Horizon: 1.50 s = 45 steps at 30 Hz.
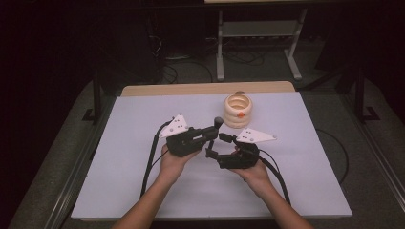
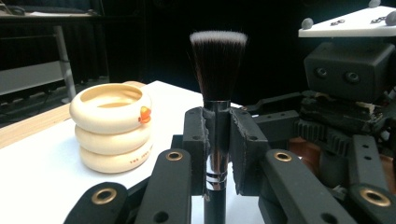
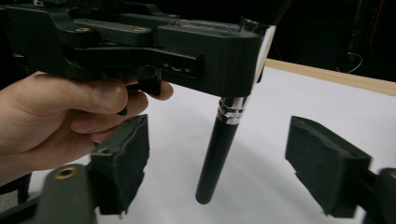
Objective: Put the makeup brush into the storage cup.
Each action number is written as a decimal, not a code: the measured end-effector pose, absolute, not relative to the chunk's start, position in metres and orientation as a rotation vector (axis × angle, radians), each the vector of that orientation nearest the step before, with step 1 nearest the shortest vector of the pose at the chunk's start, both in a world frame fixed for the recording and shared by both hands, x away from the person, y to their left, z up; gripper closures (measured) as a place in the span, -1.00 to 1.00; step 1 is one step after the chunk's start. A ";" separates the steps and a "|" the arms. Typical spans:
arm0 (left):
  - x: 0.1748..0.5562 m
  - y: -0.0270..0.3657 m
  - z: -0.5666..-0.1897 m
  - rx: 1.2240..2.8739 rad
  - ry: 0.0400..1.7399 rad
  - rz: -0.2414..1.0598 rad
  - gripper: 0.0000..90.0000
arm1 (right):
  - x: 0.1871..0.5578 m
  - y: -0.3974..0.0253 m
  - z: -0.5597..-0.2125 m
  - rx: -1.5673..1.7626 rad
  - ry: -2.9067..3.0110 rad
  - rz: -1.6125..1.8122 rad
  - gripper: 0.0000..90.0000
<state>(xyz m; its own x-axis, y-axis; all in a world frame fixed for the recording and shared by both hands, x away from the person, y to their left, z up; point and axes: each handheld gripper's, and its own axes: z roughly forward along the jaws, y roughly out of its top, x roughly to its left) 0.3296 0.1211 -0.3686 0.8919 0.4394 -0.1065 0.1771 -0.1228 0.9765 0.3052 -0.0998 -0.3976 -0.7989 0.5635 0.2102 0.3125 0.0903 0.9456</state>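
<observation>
Covering most of the tabletop is a white board (image 1: 143, 191), with a strip of bare wood along the far edge; around it the room is dark, with a grey floor, loose cables and the white legs of a frame beyond the far edge. Near the far edge, right of centre, stands a cream holder of three stacked rings (image 1: 238, 110) with a small orange mark on its front.

Both forearms come in from the near edge and meet over the middle of the board. The left hand (image 1: 173, 161) holds the left gripper (image 1: 213, 131) pointing right and away, its jaws closed on the metal ferrule of a makeup brush (image 2: 218, 88). The brush stands upright in the left gripper view, dark bristles with pale tips above the jaws, black handle hanging below them, clear of the board. The right hand (image 1: 252, 170) holds the right gripper (image 1: 217, 144) pointing left toward it, jaws wide apart; in the right gripper view the two foam pads (image 3: 122, 158) stand either side of the handle, not touching it.
</observation>
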 end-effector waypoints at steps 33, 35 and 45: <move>0.329 0.118 -0.371 1.701 0.465 0.204 0.72 | 0.308 -0.104 -0.396 1.000 2.128 1.807 0.72; 0.329 0.118 -0.371 1.700 0.464 0.203 0.72 | 0.308 -0.104 -0.396 1.011 2.129 1.804 0.73; 0.331 0.124 -0.369 1.697 0.461 0.188 0.46 | 0.309 -0.108 -0.395 1.039 2.116 1.785 0.73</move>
<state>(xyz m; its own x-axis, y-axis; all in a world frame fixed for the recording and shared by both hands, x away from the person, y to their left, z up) 0.3310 0.1240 -0.3687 0.9053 0.4031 -0.1337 0.1950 -0.1149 0.9740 0.3091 -0.1075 -0.3952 -0.7383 0.6094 0.2891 0.3876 0.0325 0.9213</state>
